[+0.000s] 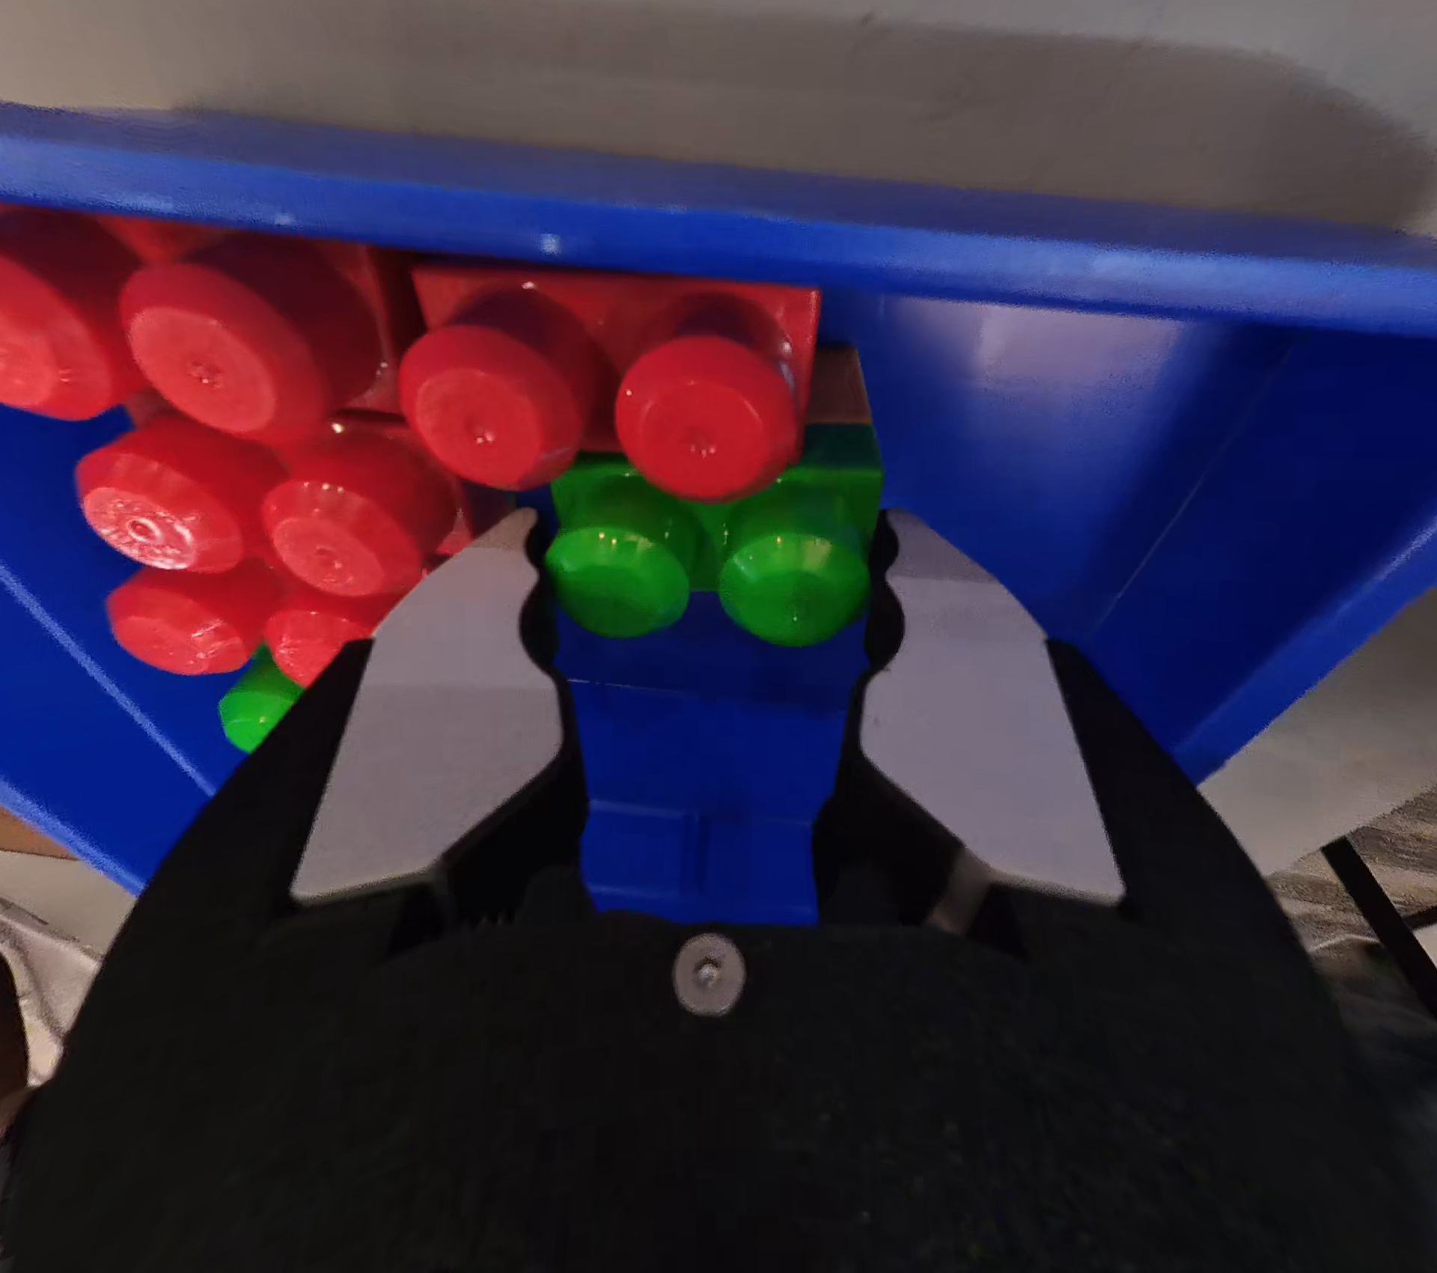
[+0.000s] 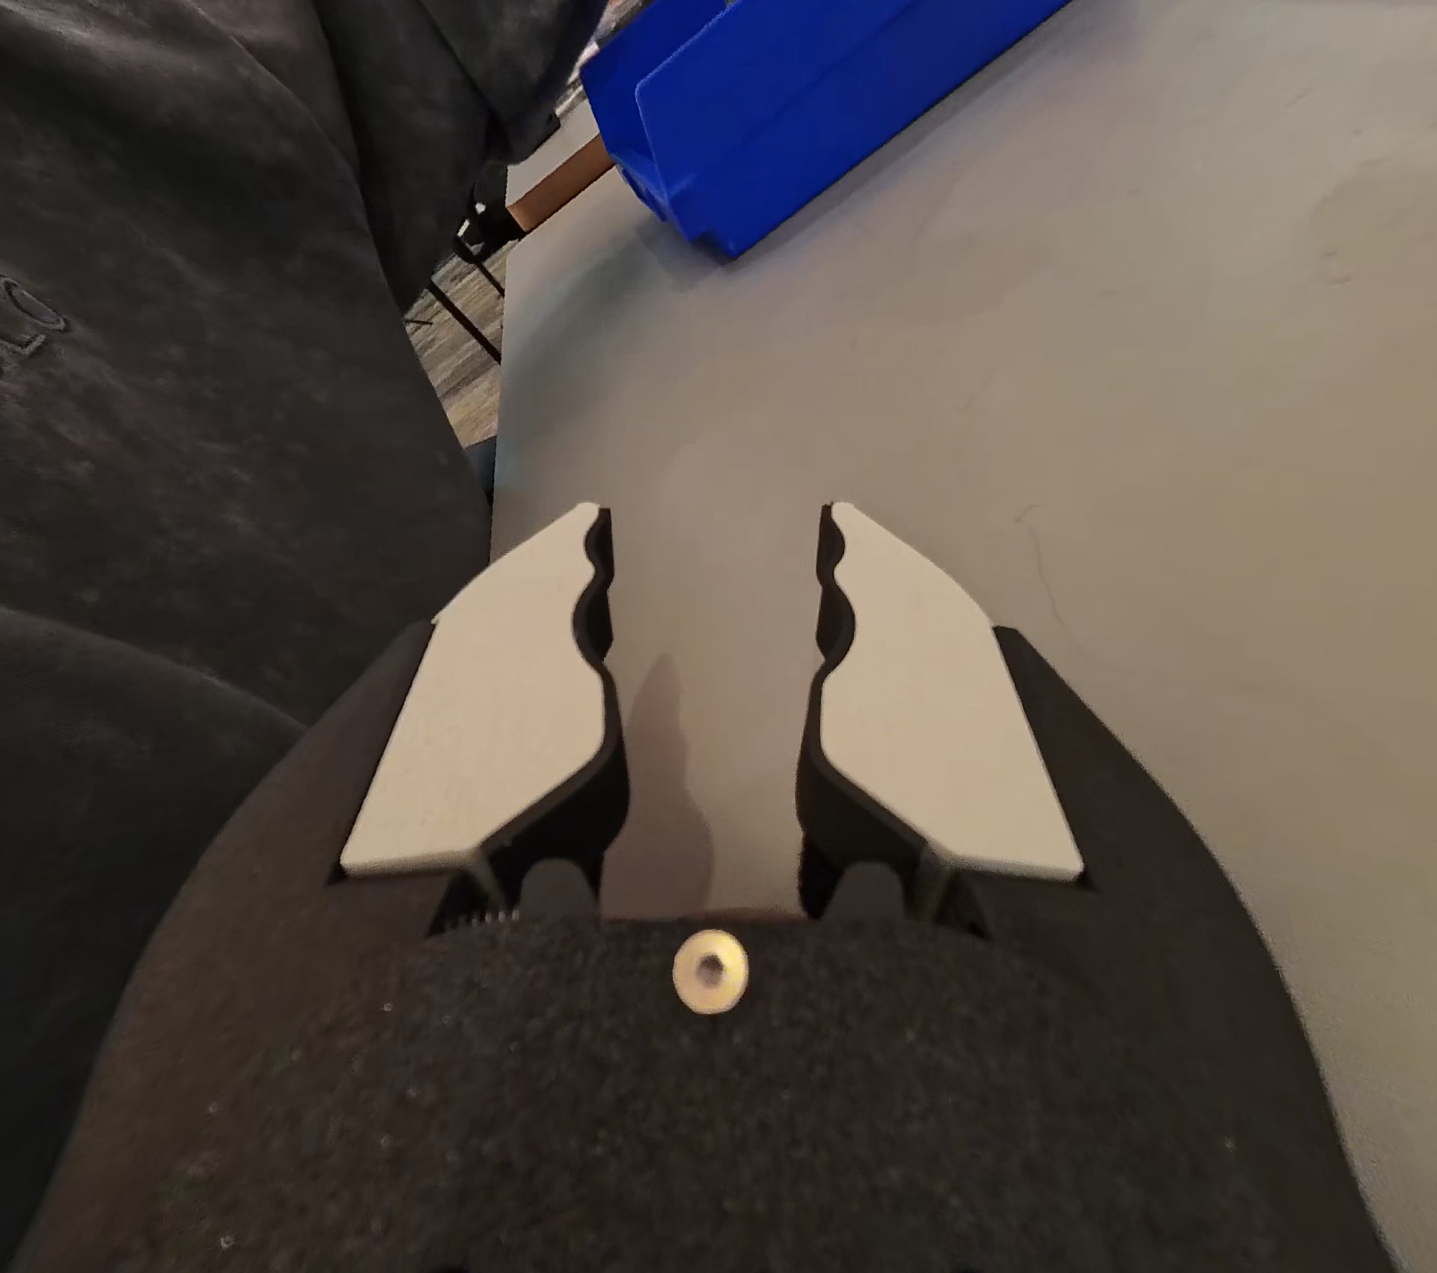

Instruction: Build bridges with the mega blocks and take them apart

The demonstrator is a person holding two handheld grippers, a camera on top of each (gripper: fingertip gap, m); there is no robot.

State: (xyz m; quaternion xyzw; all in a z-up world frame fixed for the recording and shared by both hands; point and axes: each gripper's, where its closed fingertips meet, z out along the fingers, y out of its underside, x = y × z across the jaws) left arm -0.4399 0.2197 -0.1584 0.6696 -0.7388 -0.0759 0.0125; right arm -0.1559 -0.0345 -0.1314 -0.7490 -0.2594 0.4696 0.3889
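Left gripper [image 1: 711, 520]: closed around a blue block [image 1: 700, 792], held between its two fingers inside the blue bin [image 1: 700, 217].
Blocks: red blocks [image 1: 326, 427] are piled at the bin's left; a green block [image 1: 708, 536] is seen just beyond the held block.
Right gripper [image 2: 715, 512]: spread apart, nothing held, above the grey table [image 2: 1089, 458].
Bin: set on the table, well apart from the right gripper.

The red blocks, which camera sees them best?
The left wrist view: the red blocks fill the blue bin right beside the left gripper. The right wrist view shows only the bin's outside, no red blocks.
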